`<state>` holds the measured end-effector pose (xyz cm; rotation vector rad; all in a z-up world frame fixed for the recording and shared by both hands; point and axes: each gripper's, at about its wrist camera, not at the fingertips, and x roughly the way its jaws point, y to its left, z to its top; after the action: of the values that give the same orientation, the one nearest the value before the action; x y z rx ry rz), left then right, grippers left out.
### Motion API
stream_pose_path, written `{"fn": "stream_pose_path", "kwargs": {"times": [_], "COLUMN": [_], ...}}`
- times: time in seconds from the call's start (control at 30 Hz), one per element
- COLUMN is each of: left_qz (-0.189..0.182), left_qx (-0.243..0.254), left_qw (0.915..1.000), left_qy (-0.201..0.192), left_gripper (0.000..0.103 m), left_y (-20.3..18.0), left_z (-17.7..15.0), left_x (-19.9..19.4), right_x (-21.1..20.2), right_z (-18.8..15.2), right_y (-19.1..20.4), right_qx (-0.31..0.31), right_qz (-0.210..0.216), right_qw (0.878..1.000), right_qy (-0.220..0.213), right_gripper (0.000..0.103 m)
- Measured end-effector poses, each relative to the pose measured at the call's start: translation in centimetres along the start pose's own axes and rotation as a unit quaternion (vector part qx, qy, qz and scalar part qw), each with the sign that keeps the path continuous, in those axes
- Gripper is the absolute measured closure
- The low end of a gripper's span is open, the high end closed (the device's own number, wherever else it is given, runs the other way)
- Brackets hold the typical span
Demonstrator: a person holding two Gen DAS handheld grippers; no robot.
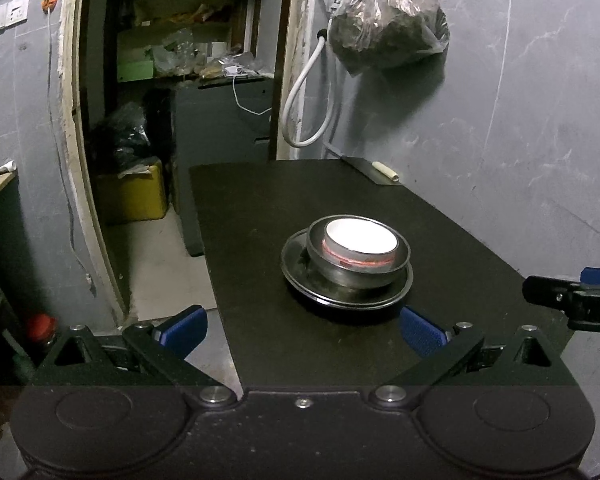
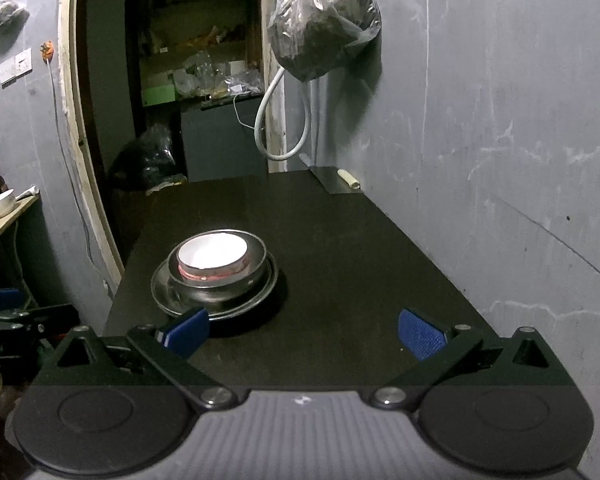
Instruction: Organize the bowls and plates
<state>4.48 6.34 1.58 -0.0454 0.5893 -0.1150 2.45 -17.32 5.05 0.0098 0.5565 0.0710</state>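
Observation:
A stack stands on the black table [image 1: 260, 208]: a steel plate [image 1: 296, 272] at the bottom, a steel bowl [image 1: 364, 276] on it, and a white bowl with a red band [image 1: 360, 236] nested inside. The same stack shows in the right wrist view: plate [image 2: 164, 296], steel bowl [image 2: 220, 292], white bowl [image 2: 212, 252]. My left gripper [image 1: 302, 330] is open and empty, just short of the stack's near side. My right gripper [image 2: 302, 330] is open and empty, to the right of the stack, its left finger near the plate's rim.
A grey wall [image 1: 520, 120] runs along the table's right side. A plastic bag [image 1: 388, 24] hangs on it above the far end. A metal sheet with a small roll [image 1: 384, 170] lies at the far corner. An open doorway [image 1: 172, 80] with cluttered shelves lies behind.

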Motion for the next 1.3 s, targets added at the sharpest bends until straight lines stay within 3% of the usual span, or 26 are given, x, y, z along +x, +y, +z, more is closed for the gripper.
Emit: {"fn": "stream_pose_path", "kwargs": {"times": [0.47,1.3], "left_qz": [0.017,0.032], "left_qx": [-0.003,-0.009], "left_qw": [0.9997,0.9991], "left_qy": [0.019,0.025], "left_gripper": [0.001,0.001], "left_y": [-0.2,-0.1], "left_z": [-1.2,-1.3], "left_x": [-0.2,0.0], "right_x": [0.4,0.8], "right_z": [-0.8,-0.9], "right_y": [-0.6,-0.8], "right_qx": [0.001,-0.001], "right_qz": [0.013,0.02], "right_qw": [1.0,0.999], "right_qy": [0.026,0.03], "right_gripper": [0.0,0.0]}}
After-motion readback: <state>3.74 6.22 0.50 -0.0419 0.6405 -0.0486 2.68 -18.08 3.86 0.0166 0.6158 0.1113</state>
